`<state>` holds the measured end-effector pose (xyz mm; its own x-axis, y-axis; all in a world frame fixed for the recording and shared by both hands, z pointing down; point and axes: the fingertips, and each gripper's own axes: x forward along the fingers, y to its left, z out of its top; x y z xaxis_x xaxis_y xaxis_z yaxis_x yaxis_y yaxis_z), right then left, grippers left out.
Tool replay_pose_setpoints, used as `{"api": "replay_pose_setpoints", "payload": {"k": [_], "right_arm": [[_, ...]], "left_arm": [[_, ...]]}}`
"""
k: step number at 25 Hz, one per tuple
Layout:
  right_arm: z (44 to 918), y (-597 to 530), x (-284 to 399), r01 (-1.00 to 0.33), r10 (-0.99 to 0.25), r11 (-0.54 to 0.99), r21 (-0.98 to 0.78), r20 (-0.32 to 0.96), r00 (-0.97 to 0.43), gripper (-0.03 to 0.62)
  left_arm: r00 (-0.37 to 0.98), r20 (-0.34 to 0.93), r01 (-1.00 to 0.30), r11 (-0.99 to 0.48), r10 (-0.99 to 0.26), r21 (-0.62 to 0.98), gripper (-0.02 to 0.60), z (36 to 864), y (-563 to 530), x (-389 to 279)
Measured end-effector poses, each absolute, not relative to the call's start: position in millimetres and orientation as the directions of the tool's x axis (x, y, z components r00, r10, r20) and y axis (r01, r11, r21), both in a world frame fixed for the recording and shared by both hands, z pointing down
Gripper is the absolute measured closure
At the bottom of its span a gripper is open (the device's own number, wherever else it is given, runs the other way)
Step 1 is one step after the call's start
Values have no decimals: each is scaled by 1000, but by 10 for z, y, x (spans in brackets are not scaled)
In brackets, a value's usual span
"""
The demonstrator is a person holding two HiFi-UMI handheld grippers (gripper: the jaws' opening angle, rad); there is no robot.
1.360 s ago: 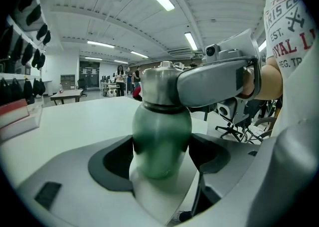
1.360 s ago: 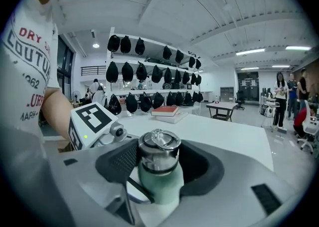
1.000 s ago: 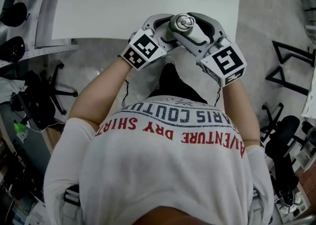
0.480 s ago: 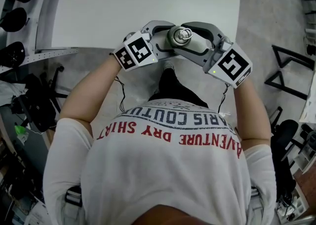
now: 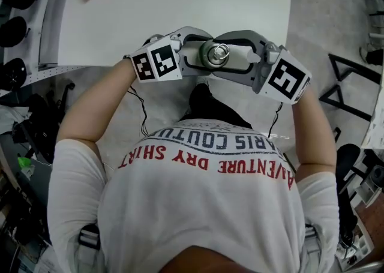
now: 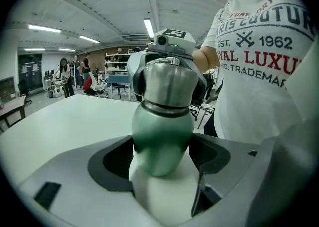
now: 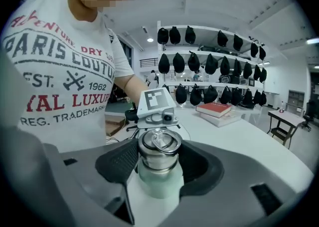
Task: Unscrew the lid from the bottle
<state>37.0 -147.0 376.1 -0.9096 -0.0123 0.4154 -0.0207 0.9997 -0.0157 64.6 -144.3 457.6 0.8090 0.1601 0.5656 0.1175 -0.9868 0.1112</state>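
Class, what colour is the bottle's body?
The bottle is green, fading paler; best in left gripper view.

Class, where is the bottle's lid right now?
In the head view the steel lid sits at centre, by the white table's near edge, gripped by the right claw, with the left claw holding the green bottle beside it.

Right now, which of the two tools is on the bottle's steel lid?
The right tool: its jaws close around the steel lid, while the left tool holds the green bottle body instead.
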Motion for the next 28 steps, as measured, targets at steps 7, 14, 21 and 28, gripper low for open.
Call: {"api": "replay_pose_setpoints", "payload": {"k": [7, 14, 21, 28], "right_arm": [[3768, -1431, 384, 58, 49, 998, 7, 437, -898, 339], [3744, -1466, 401, -38, -22, 999, -29, 420, -907, 318], [3618, -1501, 538, -310, -264, 946, -92, 334, -905, 283], [3675, -1426, 590, -510, -462, 857, -73, 330, -823, 284]], "left_arm": [[778, 576, 223, -967, 253, 124, 216, 4583, -1408, 657], [794, 564, 184, -974, 226, 132, 216, 4582, -1414, 664], [840, 526, 59, -986, 133, 155, 216, 4578, -1398, 661], [866, 499, -131, -980, -41, 147, 216, 4589, -1403, 625]]}}
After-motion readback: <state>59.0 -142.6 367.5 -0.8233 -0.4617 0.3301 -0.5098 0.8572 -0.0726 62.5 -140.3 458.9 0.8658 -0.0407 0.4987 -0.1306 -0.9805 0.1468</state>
